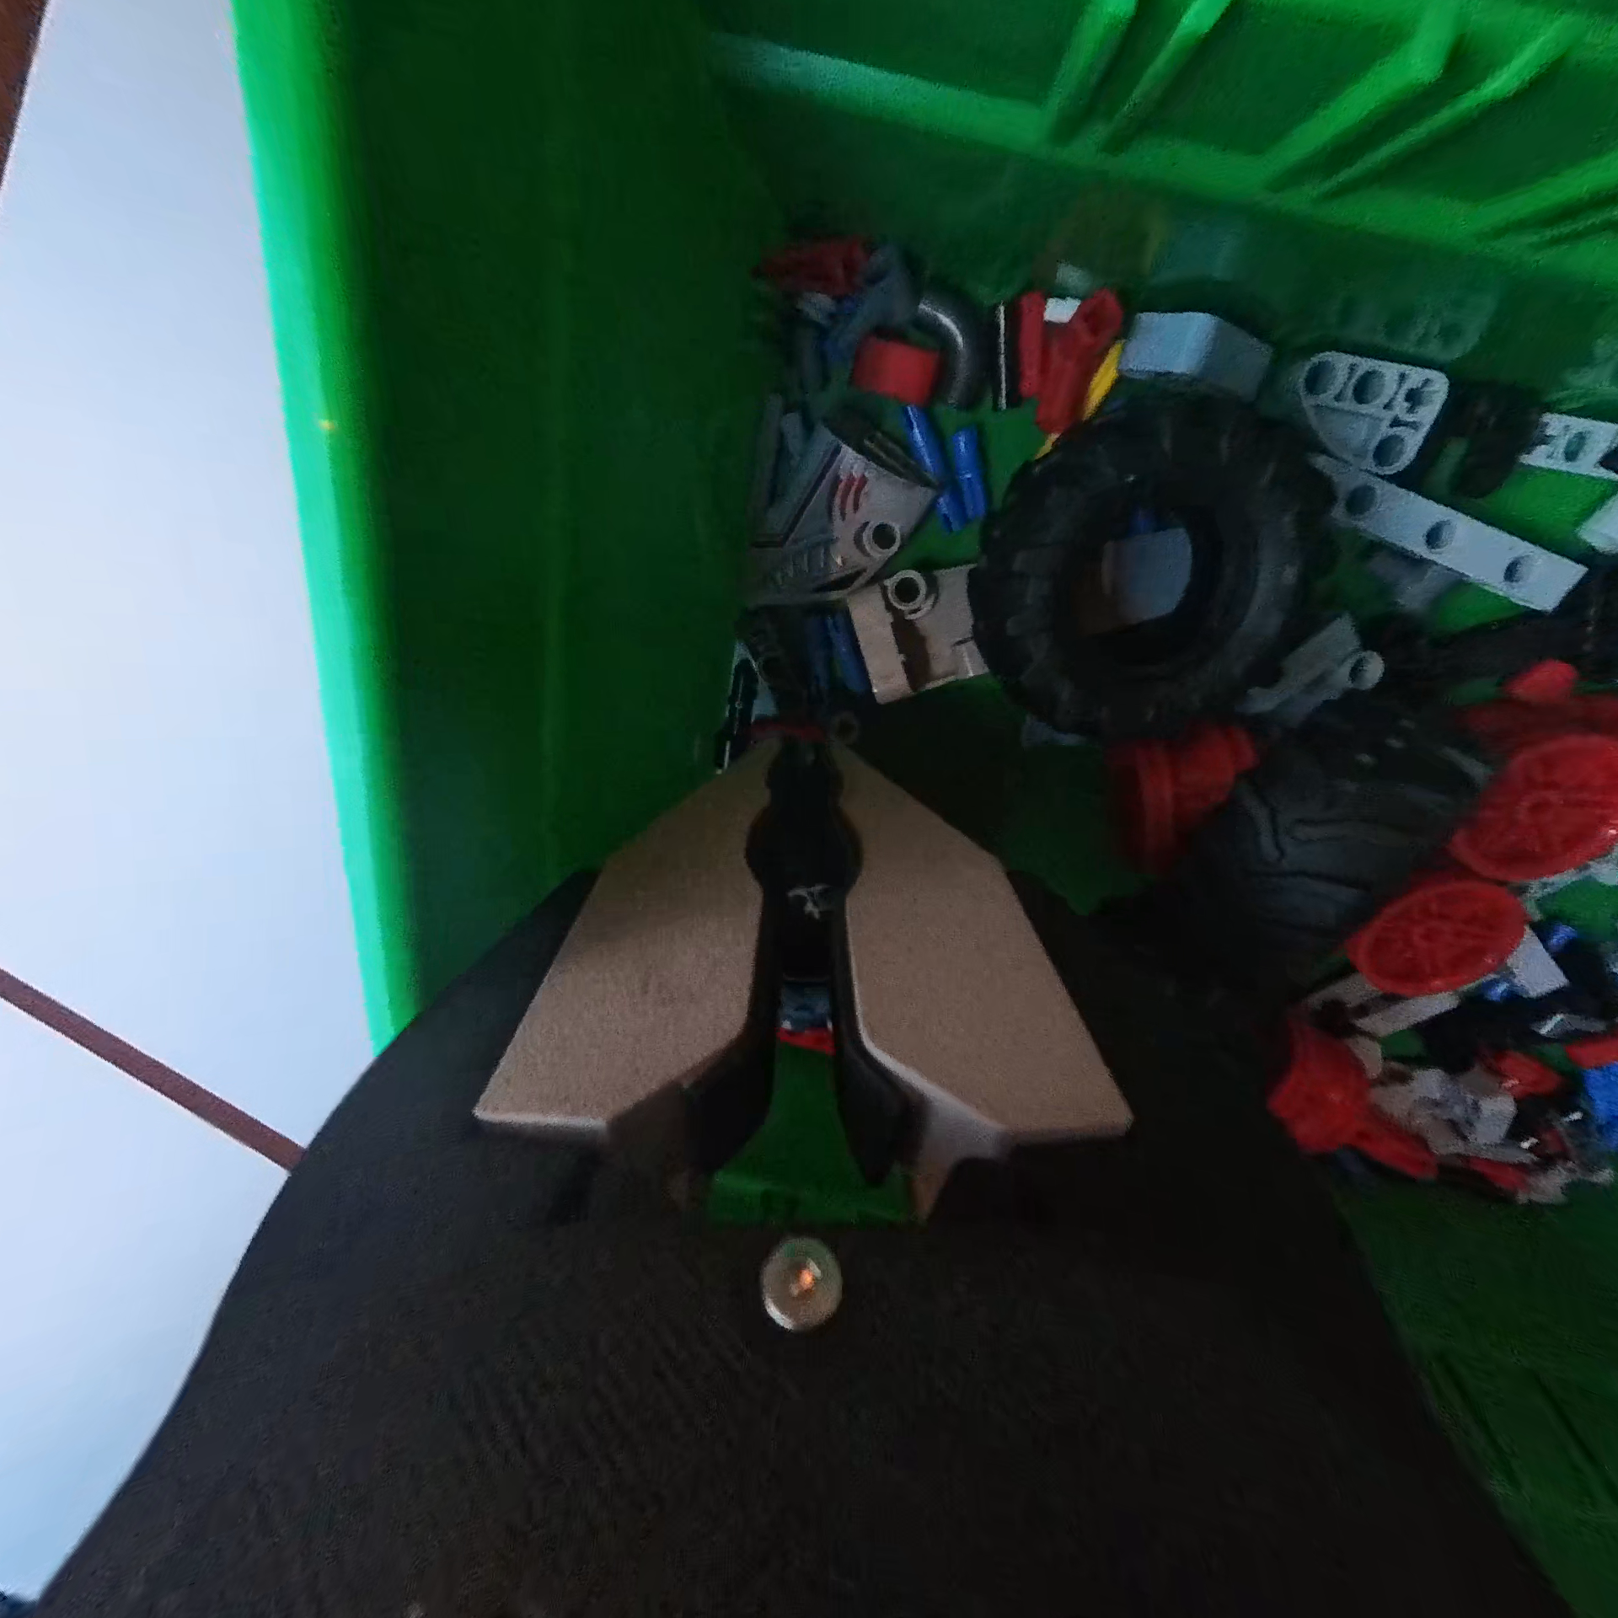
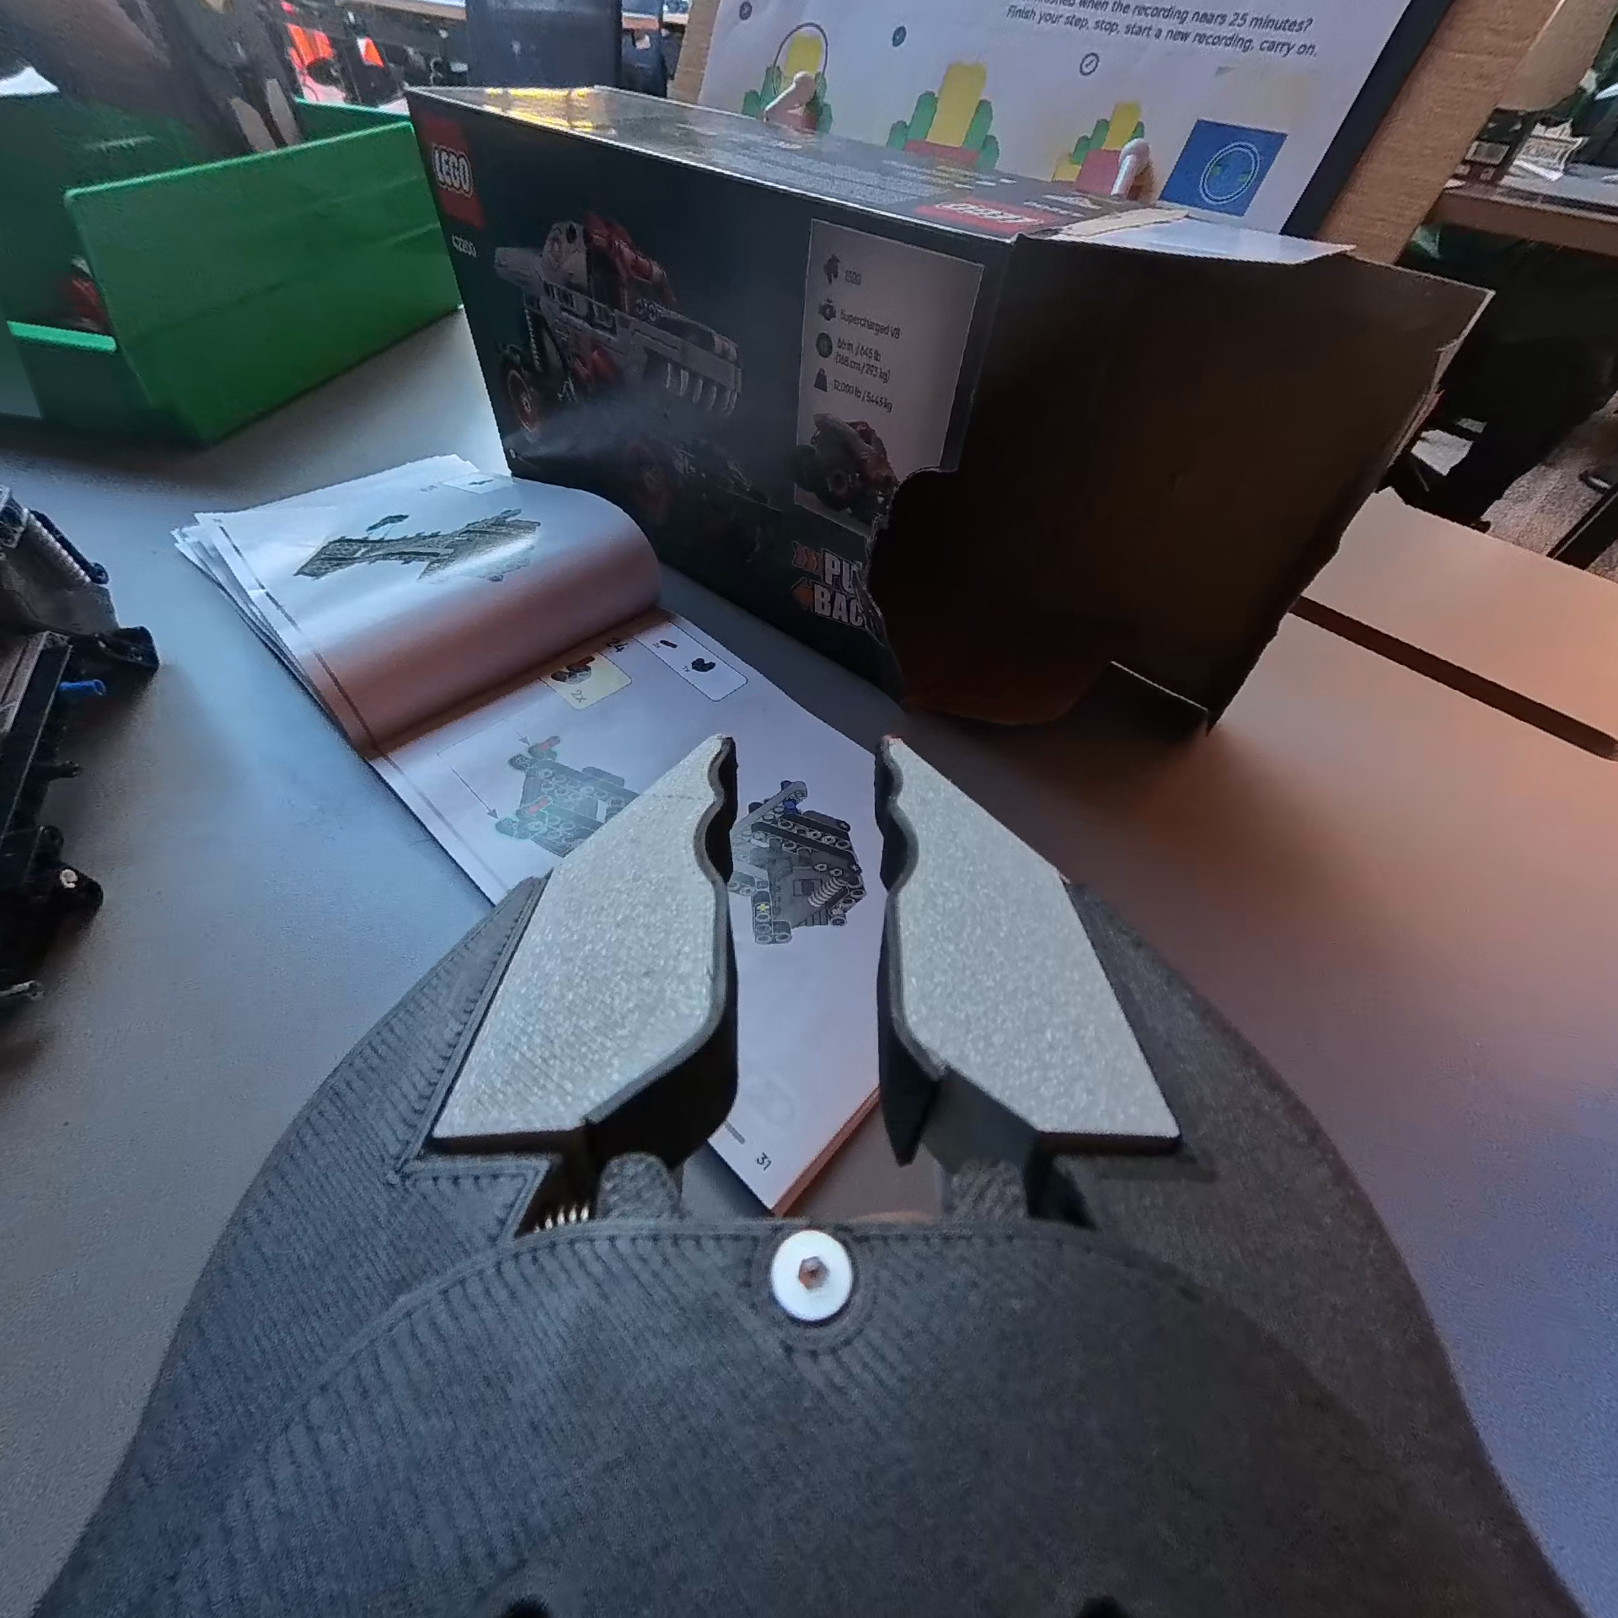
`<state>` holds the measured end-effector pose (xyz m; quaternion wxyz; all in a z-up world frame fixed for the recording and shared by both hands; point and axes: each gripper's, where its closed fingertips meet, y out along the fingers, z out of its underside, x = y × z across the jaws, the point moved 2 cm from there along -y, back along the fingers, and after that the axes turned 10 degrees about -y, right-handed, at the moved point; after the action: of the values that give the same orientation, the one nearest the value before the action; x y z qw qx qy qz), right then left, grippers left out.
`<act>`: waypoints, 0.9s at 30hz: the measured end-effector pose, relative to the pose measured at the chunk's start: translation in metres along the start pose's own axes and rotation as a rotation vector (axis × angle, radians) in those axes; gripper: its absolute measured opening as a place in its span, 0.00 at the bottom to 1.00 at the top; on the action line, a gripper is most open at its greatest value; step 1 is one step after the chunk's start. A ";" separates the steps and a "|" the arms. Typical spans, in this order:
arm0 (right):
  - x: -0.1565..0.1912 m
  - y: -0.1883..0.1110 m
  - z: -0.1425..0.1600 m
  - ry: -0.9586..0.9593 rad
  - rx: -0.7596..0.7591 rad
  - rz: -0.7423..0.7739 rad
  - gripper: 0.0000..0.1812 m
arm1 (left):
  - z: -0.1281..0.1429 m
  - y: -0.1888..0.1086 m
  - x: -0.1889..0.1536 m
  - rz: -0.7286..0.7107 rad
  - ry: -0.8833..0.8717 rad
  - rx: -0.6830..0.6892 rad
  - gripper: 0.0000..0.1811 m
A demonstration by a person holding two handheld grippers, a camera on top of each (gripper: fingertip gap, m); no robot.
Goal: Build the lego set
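Your left claw [image 1: 810, 753] sat inside the green bin [image 1: 525, 438], its jaws pressed almost together, and something small and dark with a red bit showed at the tips; whether you were pinching it or only touching it, I cannot tell. The loose Lego parts [image 1: 1138, 543] lay ahead and to the right of that claw: 1 black tyre [image 1: 1147, 569] just past the tips, red wheel hubs [image 1: 1436, 946] farther right, grey beams [image 1: 1436, 534] behind, their long axes running left to right. Your right claw [image 2: 805, 762] hovered spread and empty over the open instruction booklet [image 2: 490, 613] on the desk [image 2: 1313, 875], the set box [image 2: 788, 350] beyond it. The part-built chassis [image 2: 44, 744] stood at the far left of that view, so by my judgement the left claw was the nearer one to carry a part across.
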<state>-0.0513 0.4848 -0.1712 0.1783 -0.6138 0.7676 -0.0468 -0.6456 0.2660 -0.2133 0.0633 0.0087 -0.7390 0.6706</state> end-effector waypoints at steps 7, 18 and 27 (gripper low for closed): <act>0.000 0.000 -0.001 -0.004 -0.003 0.002 0.16 | 0.001 0.008 0.000 -0.042 0.057 0.030 0.00; 0.000 0.000 0.000 -0.003 -0.001 0.000 0.16 | -0.003 -0.009 0.001 0.050 -0.061 -0.050 0.00; 0.001 0.000 0.000 -0.006 -0.004 -0.001 0.16 | 0.000 0.004 0.001 -0.050 0.041 0.012 0.06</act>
<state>-0.0512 0.4839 -0.1708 0.1795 -0.6146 0.7669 -0.0435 -0.6475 0.2667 -0.2174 0.0950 0.0138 -0.7331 0.6733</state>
